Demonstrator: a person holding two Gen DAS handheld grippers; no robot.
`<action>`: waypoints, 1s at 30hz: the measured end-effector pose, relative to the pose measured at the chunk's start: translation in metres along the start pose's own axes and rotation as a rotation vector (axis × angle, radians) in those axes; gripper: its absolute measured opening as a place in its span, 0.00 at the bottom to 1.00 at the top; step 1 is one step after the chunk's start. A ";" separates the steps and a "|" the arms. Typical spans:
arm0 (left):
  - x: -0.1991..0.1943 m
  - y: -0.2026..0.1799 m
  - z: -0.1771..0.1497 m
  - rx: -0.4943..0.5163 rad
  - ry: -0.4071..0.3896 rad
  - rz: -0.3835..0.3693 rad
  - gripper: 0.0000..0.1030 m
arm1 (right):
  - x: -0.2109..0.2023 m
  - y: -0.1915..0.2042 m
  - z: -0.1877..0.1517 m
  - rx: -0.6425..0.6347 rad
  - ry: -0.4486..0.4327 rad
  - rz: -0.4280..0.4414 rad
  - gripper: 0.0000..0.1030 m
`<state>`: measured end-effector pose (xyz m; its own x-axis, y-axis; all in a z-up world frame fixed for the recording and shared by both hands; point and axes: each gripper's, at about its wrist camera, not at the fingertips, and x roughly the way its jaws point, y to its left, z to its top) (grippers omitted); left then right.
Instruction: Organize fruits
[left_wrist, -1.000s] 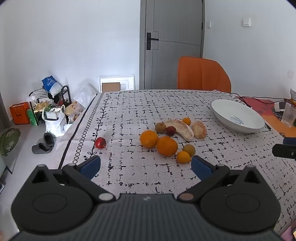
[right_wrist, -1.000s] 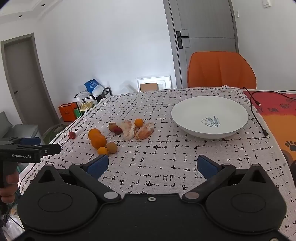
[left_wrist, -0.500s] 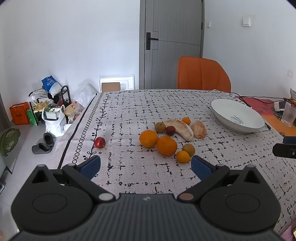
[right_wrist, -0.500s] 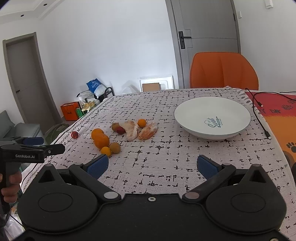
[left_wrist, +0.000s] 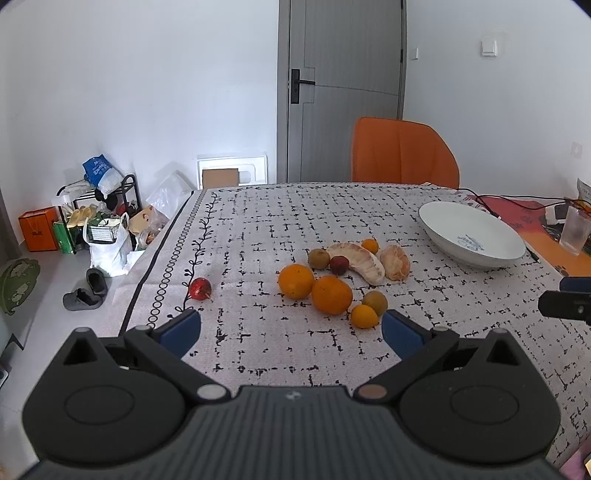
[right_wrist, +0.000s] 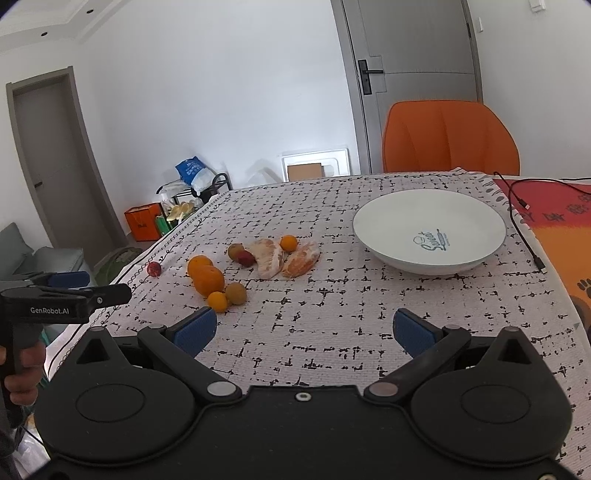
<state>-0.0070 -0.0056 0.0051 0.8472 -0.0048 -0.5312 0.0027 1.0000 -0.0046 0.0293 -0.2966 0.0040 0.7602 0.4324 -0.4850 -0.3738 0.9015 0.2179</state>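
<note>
A cluster of fruit lies mid-table: two oranges, small yellow citrus, brown kiwis, a dark red fruit, peeled pomelo wedge and peeled citrus. A red fruit lies apart to the left. An empty white plate stands to the right. My left gripper is open and empty, short of the fruit. My right gripper is open and empty, before the plate.
An orange chair stands behind the table's far edge. A black cable and a glass are right of the plate. Bags, a rack and shoes sit on the floor left of the table.
Both grippers have crept slightly forward toward the fruit and plate. Both stay open; the fruit has not moved.
</note>
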 end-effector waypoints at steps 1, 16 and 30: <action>0.001 0.000 0.000 0.000 0.001 -0.001 1.00 | 0.000 0.000 0.000 0.001 -0.001 0.003 1.00; 0.016 -0.001 -0.005 -0.017 0.010 -0.016 1.00 | 0.013 0.001 -0.004 -0.018 0.023 0.026 1.00; 0.042 0.008 -0.012 -0.063 0.025 -0.045 0.98 | 0.053 0.001 -0.007 0.004 0.057 0.100 1.00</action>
<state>0.0225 0.0022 -0.0273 0.8333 -0.0508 -0.5504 0.0067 0.9966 -0.0818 0.0660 -0.2730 -0.0273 0.6877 0.5184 -0.5083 -0.4435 0.8543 0.2711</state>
